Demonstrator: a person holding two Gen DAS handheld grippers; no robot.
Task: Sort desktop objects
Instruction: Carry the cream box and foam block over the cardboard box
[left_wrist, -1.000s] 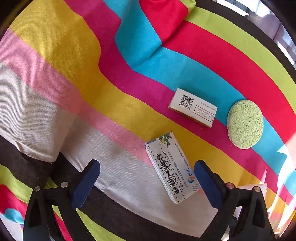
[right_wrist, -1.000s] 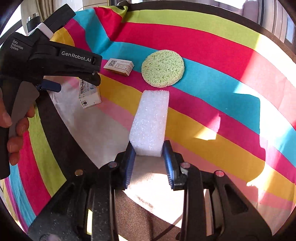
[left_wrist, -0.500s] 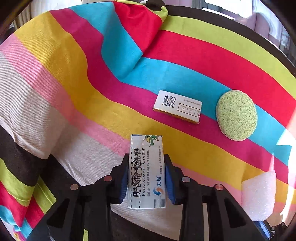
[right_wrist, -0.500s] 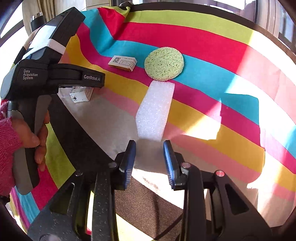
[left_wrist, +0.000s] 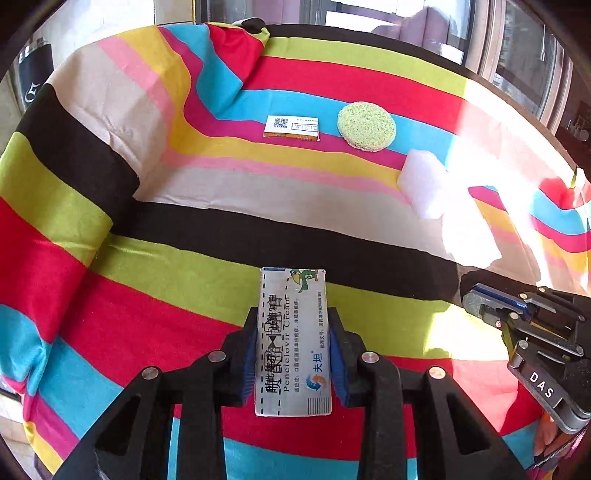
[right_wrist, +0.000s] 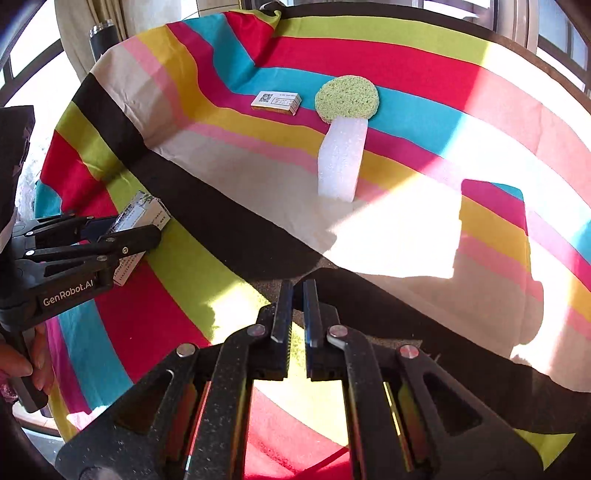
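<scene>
Left gripper (left_wrist: 293, 354) clamped on a white cream carton (left_wrist: 291, 343), long edge running along the fingers, held above the striped cloth (left_wrist: 147, 295). Farther off on the cloth: small QR-code box (left_wrist: 291, 127), round green sponge (left_wrist: 366, 126) just beside it, white foam block (left_wrist: 424, 182) near the sponge (partly washed out by sun). Right gripper (left_wrist: 476, 301) enters at the right edge.

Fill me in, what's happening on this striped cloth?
A person is sorting small items with a handheld claw in each hand. The left claw is shut on a cream box and holds it above the cloth. The right claw is shut and empty. A foam block, a green sponge and a second box lie on the cloth further back.
</scene>
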